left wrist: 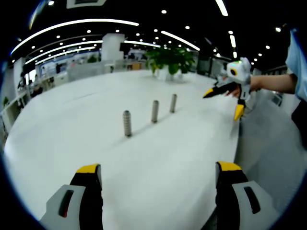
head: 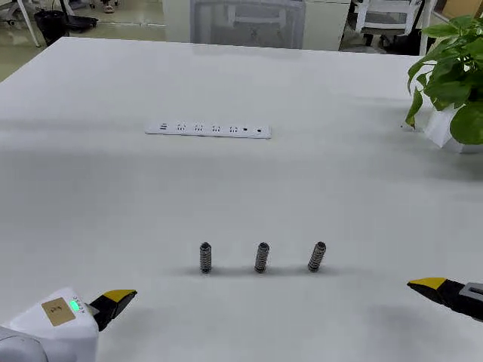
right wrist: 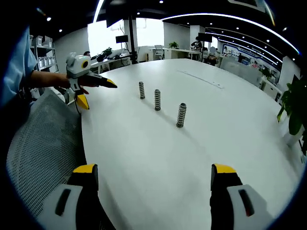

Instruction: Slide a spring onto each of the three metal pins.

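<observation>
Three springs stand upright in a row on the near middle of the surface. A power strip lies beyond them; a plant at the far right is cut off. The left claw and right claw both gape wide, empty, well apart from the row.

Your tabletop reads plain white, no pattern on it. The three springs are dark grey, banded light and dark by their coils. Left hand-held gripper: yellow tips over black jaws, white body (a green light glows beside a tan label). Right hand-held gripper, same scheme, yellow on black with grey behind. Power strip is white with a row of dark socket marks. Plant leaves bright green, pot white. Your sleeve shows light blue, and the chair mesh is grey.
</observation>
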